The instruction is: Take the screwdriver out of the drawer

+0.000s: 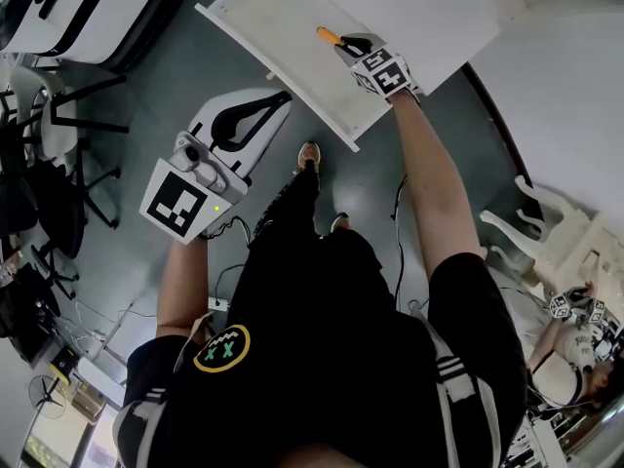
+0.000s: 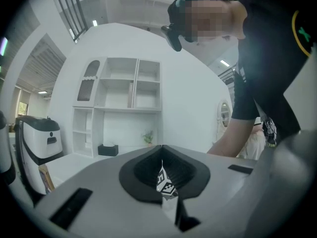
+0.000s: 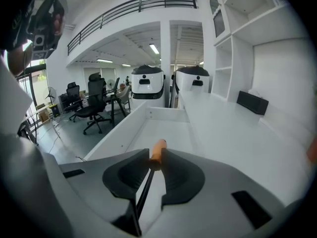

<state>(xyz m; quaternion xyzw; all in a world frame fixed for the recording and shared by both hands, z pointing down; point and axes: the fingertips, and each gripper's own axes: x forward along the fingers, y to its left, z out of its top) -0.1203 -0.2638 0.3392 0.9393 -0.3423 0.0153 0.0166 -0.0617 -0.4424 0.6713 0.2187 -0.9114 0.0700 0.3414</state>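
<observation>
Plainly, the right hand-held gripper (image 3: 152,156) is clamped on the screwdriver (image 3: 158,147). Its two dark pads pinch the tool where the orange handle meets the black shaft. The handle pokes out ahead of the jaw tips and the shaft runs back between them. Below and ahead of this hand-held gripper lies the open white drawer (image 3: 163,125), with the screwdriver held clear above its floor. The white bench (image 3: 233,128) stretches away to its right. The left hand-held gripper (image 2: 162,150) has its jaws closed together on nothing, and it sits off the drawer's side over the grey floor (image 1: 166,76).
</observation>
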